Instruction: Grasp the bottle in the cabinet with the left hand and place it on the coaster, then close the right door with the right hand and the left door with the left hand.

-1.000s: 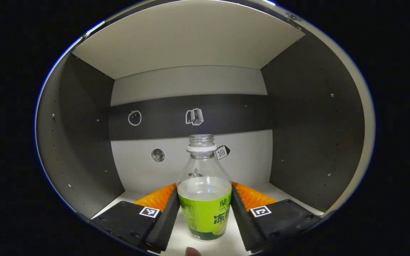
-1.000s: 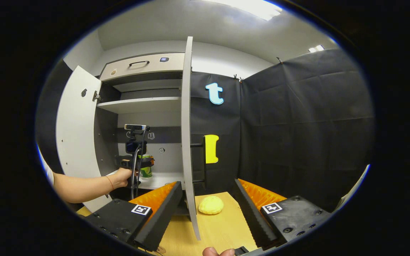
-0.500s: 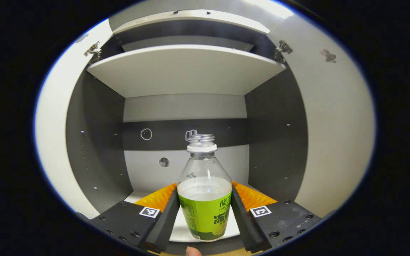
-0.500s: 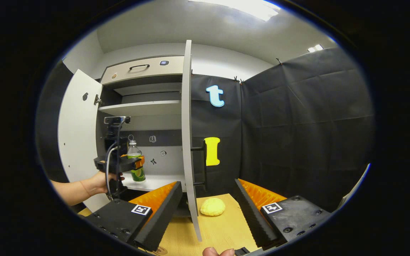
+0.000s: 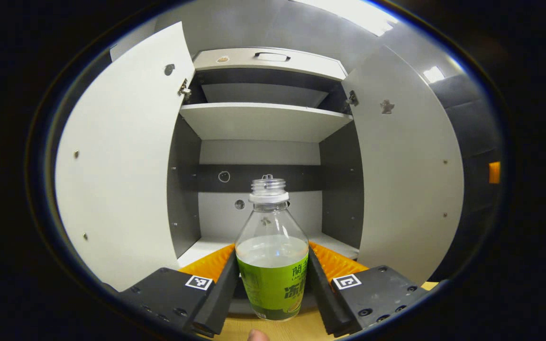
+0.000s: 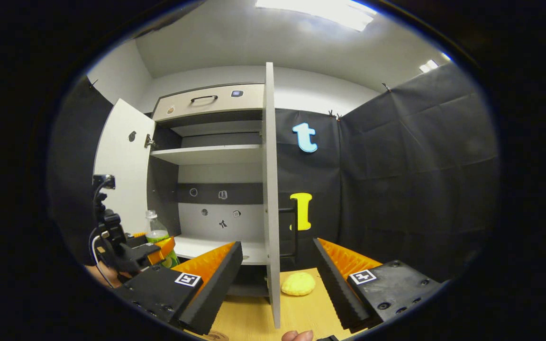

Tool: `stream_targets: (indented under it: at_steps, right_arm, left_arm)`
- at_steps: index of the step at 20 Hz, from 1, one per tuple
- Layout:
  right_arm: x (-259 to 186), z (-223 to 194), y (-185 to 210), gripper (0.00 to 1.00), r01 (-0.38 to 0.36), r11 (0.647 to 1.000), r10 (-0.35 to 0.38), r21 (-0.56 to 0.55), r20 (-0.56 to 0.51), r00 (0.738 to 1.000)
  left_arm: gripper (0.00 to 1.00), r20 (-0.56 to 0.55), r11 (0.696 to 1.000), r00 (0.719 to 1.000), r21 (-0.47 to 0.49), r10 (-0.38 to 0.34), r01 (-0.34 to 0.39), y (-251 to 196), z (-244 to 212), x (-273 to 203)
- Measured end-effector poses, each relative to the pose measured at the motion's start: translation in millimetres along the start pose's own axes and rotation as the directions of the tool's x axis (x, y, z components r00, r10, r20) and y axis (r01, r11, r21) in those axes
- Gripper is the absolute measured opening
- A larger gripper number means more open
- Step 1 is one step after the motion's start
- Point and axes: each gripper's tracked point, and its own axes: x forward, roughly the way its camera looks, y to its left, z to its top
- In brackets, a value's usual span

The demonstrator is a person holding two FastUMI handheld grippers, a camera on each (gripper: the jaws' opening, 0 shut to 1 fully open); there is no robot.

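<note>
The left gripper squeezes the clear plastic bottle with the green label, held out in front of the grey cabinet. It should stay upright going down. The right gripper waits wide open, holding nothing.

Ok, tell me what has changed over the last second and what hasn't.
The left gripper, shut on the bottle, has drawn it back out of the cabinet toward the wooden table. The grip hasn't changed. Both doors stay open, the right gripper stays open and empty, and the yellow object hasn't moved.
</note>
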Motion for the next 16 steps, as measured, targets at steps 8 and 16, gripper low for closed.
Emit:
stream_targets:
  at_steps: [8, 16]
  right_arm:
    - [-1, 8, 40, 0.97, -0.113, 0.993, 0.115, -0.038, 0.053, 0.992]
    - [5, 7, 41, 0.97, -0.123, 0.992, 0.122, 0.031, 0.039, 0.992]
  left_arm:
    - [0.77, -0.115, 0.999, 0.993, -0.029, -0.027, 0.024, -40, -115, -96]
    - [0.77, -0.104, 0.992, 0.987, -0.035, -0.124, 0.121, -89, -192, -124]
